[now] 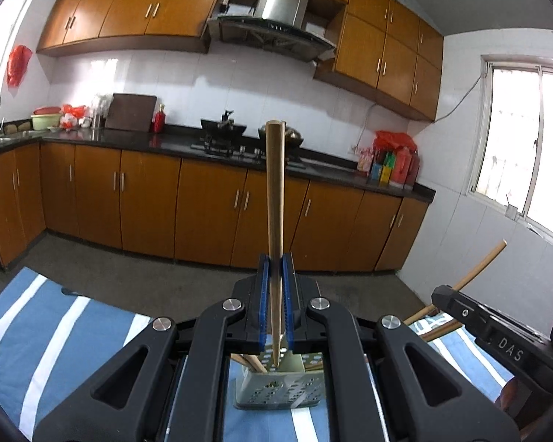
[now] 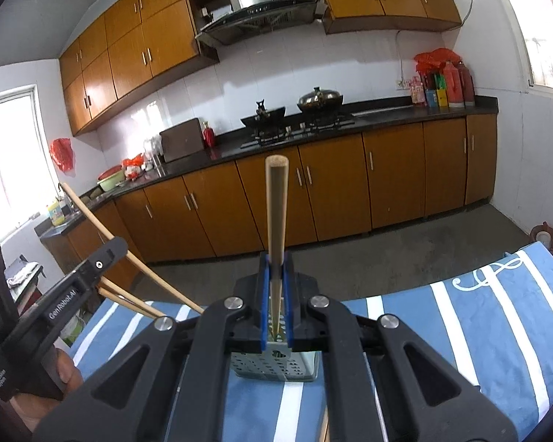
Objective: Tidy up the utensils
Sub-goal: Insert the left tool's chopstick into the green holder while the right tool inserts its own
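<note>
Wooden chopsticks point(image 1: 275, 199) point(image 2: 276, 213) clamped tight in both my grippers point(image 1: 275, 294) point(image 2: 275, 294); next, lower them into perforated grey holder point(image 1: 276, 390).

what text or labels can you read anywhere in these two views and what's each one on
"DAS": on the black body of the right gripper, seen from the left wrist view.
"GenRobot.AI": on the black body of the left gripper, seen from the right wrist view.
Small white print lower on that same gripper: too small to read.
Labels on the colourful boxes and red bottles on the dark countertop: too blurred to read.
</note>
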The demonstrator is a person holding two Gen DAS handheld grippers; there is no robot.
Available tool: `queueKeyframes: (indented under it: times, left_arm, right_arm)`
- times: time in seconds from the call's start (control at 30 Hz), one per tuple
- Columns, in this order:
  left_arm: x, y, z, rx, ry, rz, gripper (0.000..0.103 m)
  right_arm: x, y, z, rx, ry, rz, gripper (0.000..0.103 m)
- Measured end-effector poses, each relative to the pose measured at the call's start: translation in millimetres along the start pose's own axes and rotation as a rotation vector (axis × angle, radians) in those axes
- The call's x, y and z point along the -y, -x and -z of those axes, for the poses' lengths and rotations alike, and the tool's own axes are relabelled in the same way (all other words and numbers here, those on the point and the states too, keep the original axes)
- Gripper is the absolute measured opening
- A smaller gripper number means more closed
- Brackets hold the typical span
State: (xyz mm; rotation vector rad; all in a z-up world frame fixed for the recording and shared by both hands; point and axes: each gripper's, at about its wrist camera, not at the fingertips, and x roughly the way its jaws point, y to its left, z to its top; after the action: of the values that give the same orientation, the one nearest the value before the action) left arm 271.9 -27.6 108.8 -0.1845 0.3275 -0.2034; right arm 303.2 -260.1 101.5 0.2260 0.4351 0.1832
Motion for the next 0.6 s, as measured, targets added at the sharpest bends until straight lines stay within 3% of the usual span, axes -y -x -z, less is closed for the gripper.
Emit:
queueKeyframes:
  times: [0.3,0.47,0.6]
  left_arm:
    - [-9,0,3,-0.036,0.001,0.003,0.008]
    - [-10,11,-3,-0.011,0.012,-0.013,0.030]
    - [-16,27,-10,0.009,0.029,-0.019,0.030]
  right_arm:
    - [3,0,4,-0.001,-0.015,0.008,0.018]
    - [2,17,3,0.033,-0.011,0.017,0.023]
    - [3,38,5,0.061,-0.008,0.026,0.023]
